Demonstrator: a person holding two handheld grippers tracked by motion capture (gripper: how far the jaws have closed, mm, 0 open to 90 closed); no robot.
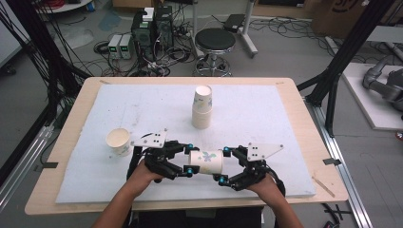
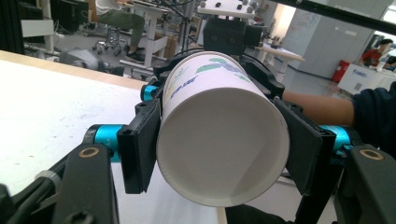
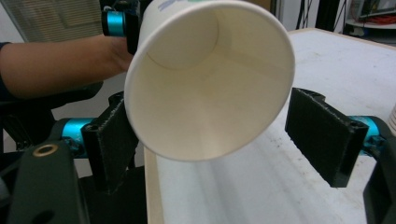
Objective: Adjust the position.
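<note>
White table mat point(image 1: 266, 118), left gripper point(image 1: 189, 160) clamping sideways paper cup point(image 1: 206, 162), right gripper point(image 1: 222, 165) wide around rim

A robotics lab, by the look of it. Bare concrete floor point(image 1: 285, 52) strewn with cables point(image 1: 161, 61); power supplies point(image 1: 120, 46) and a computer tower point(image 1: 142, 31) set straight on it. Black frame struts point(image 1: 347, 52) flanking a plywood table point(image 1: 294, 95) padded with white foam point(image 1: 256, 118). Round stool point(image 1: 215, 40) behind. Grey robot arm point(image 1: 382, 80), probably, at right. Desks point(image 2: 280, 52) in the background.
</note>
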